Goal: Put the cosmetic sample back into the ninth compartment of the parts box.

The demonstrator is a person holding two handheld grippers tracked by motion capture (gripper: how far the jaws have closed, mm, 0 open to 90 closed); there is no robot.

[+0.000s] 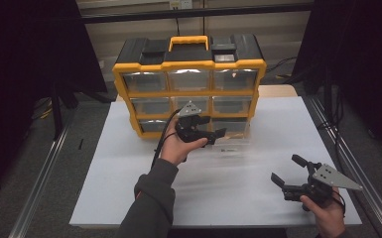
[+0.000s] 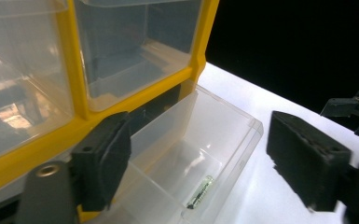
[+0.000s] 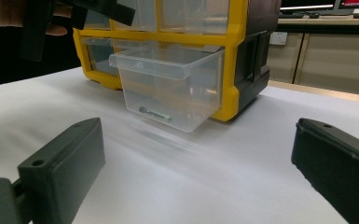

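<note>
A yellow and black organiser box (image 1: 188, 89) with clear drawers in three rows stands upright at the far side of the white bench (image 1: 129, 188). Its bottom right drawer (image 1: 230, 144) is pulled out toward the person and sticks out over the bench; the other drawers sit flush in the frame.

The left gripper (image 1: 217, 136) is held in the person's left hand (image 1: 176, 146) just in front of the box's bottom row, at the pulled-out drawer. Its jaws stand wide apart and hold nothing. In the left gripper view the drawer (image 2: 191, 158) lies below and between the two black jaws, with neither pad touching it. A small slim metal part (image 2: 199, 192) lies on the drawer's floor near the front wall.

The right gripper (image 1: 286, 170) is in the person's right hand (image 1: 327, 210) near the front right corner of the bench, well apart from the box. Its jaws are spread wide with only bare bench between them. The right gripper view looks level across the bench at the open drawer (image 3: 168, 88), where the same metal part (image 3: 155, 113) shows through the clear front wall, resting at the bottom.
</note>
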